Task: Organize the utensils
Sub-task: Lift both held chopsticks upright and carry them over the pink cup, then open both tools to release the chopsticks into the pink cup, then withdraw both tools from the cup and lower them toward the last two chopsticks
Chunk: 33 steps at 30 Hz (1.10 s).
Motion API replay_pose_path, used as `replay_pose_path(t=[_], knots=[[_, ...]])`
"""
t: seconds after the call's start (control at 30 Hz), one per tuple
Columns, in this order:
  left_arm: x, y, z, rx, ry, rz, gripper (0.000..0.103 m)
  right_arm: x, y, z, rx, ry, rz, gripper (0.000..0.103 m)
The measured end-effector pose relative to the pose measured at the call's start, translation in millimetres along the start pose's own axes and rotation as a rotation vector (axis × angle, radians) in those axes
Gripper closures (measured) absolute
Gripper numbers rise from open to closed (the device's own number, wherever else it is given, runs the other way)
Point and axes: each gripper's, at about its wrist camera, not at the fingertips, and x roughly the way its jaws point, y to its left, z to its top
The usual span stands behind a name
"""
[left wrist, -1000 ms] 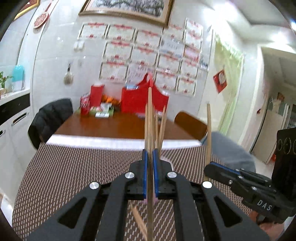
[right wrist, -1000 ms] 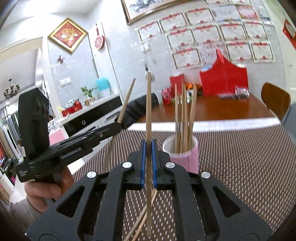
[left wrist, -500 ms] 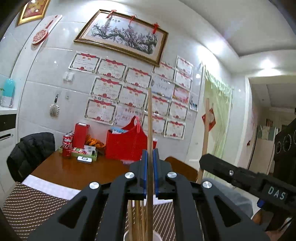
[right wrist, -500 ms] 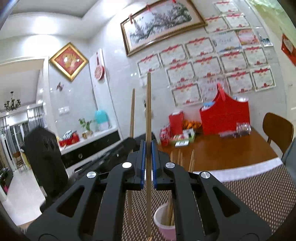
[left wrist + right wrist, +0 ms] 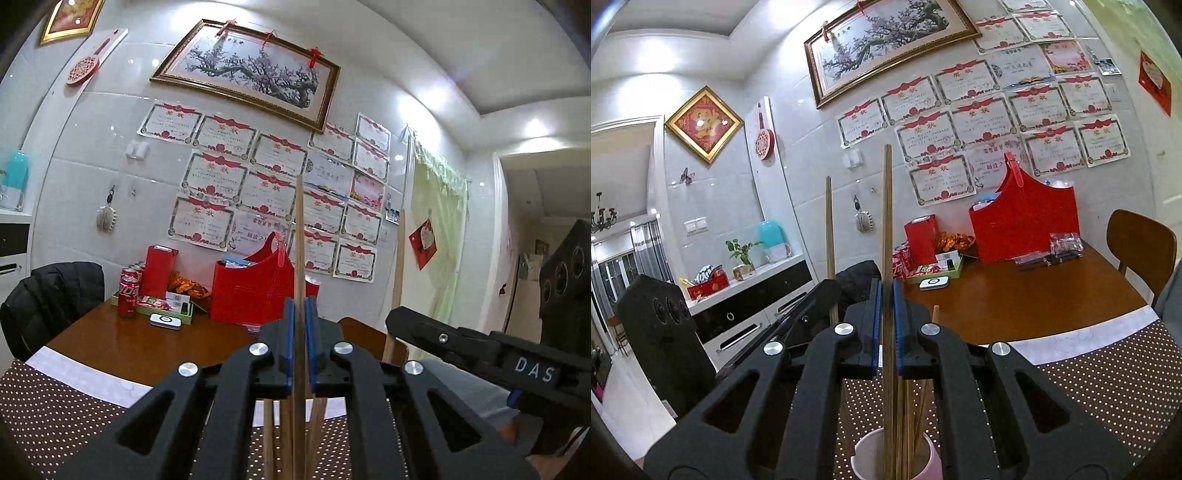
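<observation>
My left gripper (image 5: pixel 300 317) is shut on a wooden chopstick (image 5: pixel 300 229) that stands upright between its blue pads. Below its fingers show the tops of several chopsticks (image 5: pixel 318 417). My right gripper (image 5: pixel 885 299) is shut on another upright chopstick (image 5: pixel 887 214), whose lower end hangs over the mouth of a pink cup (image 5: pixel 862 456) holding several chopsticks (image 5: pixel 918 413). In the left wrist view the right gripper (image 5: pixel 402 325) comes in from the right with its chopstick (image 5: pixel 398 280). In the right wrist view the left gripper (image 5: pixel 827 291) is close on the left with its chopstick (image 5: pixel 829 236).
A brown dotted tablecloth (image 5: pixel 1115 384) covers the near end of a wooden table (image 5: pixel 1015 306). At its far end stand a red bag (image 5: pixel 1027 225), soda cans (image 5: pixel 128 295) and a tray of small items. A black jacket hangs on a chair (image 5: pixel 51 299); a brown chair (image 5: pixel 1141 243) is at the right.
Both grippers have moved in over the cup with their chopsticks held upright. The cup, which stood ahead, now lies just under the fingers, and more of the wall is in view.
</observation>
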Motion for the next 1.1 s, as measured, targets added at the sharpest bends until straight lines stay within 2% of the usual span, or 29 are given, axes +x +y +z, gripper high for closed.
replay_pose_path(t=[0.27,0.47,0.5,0.53,0.57,0.6,0.7,0.77,0.83,0.93,1.1], knots=[[11,10,-16,0.008,0.05,0.035,0.097,12,12,-13,-0.046,0.043,-0.024,0.096],[19,18,-28,-0.018,0.097,0.041,0.097,19,3,-18,-0.001,0.111,-0.028,0.095],[20,19,-29,-0.014,0.111,0.038,0.091,19,-1,-18,0.014,0.116,-0.031,0.084],[21,19,-28,-0.012,0.125,0.04,0.08,18,-4,-17,0.027,0.122,-0.032,0.069],[19,19,-27,-0.018,0.128,0.046,0.051,17,-8,-16,0.049,0.126,-0.031,0.02],[15,20,-24,-0.03,0.113,0.053,0.032,13,-11,-15,0.067,0.112,-0.03,0.005],[2,17,-13,-0.023,0.065,0.073,0.025,2,-16,-7,0.095,0.075,-0.024,0.005],[-6,14,-2,-0.003,0.058,0.089,0.02,-6,-18,-1,0.109,0.051,-0.03,0.005],[-11,9,8,0.01,0.057,0.103,0.02,-13,-21,3,0.129,0.03,-0.042,0.005],[-25,2,20,0.014,0.066,0.119,0.018,-21,-22,9,0.15,0.012,-0.035,0.005],[-48,-3,27,0.035,0.138,0.155,0.017,-29,-13,16,0.144,0.001,-0.028,0.005]])
